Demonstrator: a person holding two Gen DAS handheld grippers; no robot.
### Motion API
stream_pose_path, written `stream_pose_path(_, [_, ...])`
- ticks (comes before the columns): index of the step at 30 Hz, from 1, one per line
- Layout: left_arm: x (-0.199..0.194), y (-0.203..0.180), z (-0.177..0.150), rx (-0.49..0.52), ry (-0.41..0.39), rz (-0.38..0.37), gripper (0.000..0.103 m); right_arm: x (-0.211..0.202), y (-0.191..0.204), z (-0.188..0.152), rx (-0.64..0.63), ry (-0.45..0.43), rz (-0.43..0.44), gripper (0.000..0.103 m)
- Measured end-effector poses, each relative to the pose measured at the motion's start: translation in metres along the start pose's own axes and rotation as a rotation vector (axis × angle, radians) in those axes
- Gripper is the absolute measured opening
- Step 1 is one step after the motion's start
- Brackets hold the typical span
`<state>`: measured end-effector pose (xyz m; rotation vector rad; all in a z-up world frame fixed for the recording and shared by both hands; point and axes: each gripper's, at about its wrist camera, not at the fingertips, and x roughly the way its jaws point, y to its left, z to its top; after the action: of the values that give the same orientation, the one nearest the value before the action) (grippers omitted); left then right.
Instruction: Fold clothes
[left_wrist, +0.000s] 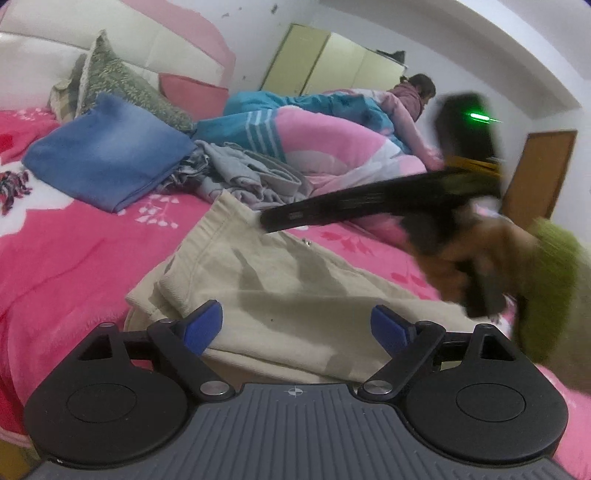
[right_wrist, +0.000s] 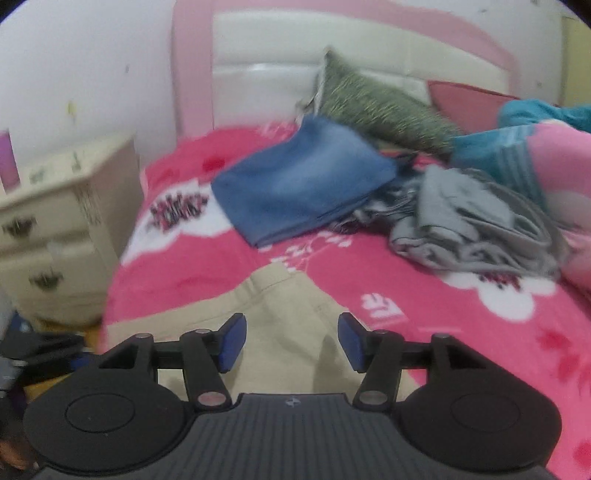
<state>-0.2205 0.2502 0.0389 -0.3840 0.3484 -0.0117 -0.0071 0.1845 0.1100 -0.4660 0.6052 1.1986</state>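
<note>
You see beige trousers (left_wrist: 280, 291) on a hot-pink blanket (left_wrist: 74, 251) with white flowers, faded blue folded jeans (right_wrist: 299, 181), a grey crumpled garment (right_wrist: 476, 229), and a green speckled pillow (left_wrist: 122, 85).

One beige garment (left_wrist: 280, 291) lies spread on the bed (left_wrist: 74, 258); one folded blue denim piece (left_wrist: 107, 162) sits farther back, and one crumpled grey heap (left_wrist: 255, 177) lies beside it, though how many items it holds cannot be told. One green patterned pillow (left_wrist: 122, 85) leans against the one headboard (left_wrist: 177, 48), with one pink cushion (left_wrist: 195, 92) near it. One pink-and-teal quilt (left_wrist: 314, 136) is bundled up. There is one small multicoloured tangle (left_wrist: 14, 184), one cream nightstand (right_wrist: 55, 229) with two drawers, one person (left_wrist: 410, 99), one yellow-green wardrobe (left_wrist: 332, 62), and two grippers: left gripper (left_wrist: 295, 325), right gripper (right_wrist: 288, 341)
</note>
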Motion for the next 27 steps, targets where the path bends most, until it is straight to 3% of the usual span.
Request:
stream_pose_path(7, [-0.001, 0.002, -0.007, 0.034, -0.011, -0.020, 0.089, 0.035, -0.002, -0.004, -0.064, 0.092, 0.055, 0.058])
stream_pose_path(11, [0.000, 0.005, -0.008, 0.030, -0.010, -0.028, 0.089, 0.038, -0.006, -0.007, -0.050, 0.125, 0.112, 0.036])
stream_pose_path(12, [0.000, 0.005, -0.009, 0.032, -0.012, -0.028, 0.089, 0.038, -0.004, -0.008, -0.065, 0.126, 0.098, 0.030])
stream_pose_path(13, [0.000, 0.004, -0.009, 0.035, -0.013, -0.027, 0.089, 0.039, -0.002, -0.008, -0.080, 0.127, 0.079, 0.008])
stream_pose_path(18, [0.002, 0.000, -0.010, 0.074, -0.002, -0.004, 0.089, 0.024, 0.018, -0.002, -0.223, 0.030, -0.065, 0.001])
stream_pose_path(21, [0.003, -0.001, -0.011, 0.083, 0.003, 0.002, 0.089, 0.040, 0.024, -0.004, -0.273, 0.034, -0.161, 0.002])
stream_pose_path(24, [0.003, -0.001, -0.011, 0.081, 0.005, 0.002, 0.089, 0.057, 0.018, -0.005, -0.238, 0.018, -0.235, 0.003])
stream_pose_path(27, [0.003, 0.000, -0.010, 0.075, 0.003, -0.001, 0.089, 0.042, 0.004, 0.002, -0.132, -0.044, -0.319, 0.003])
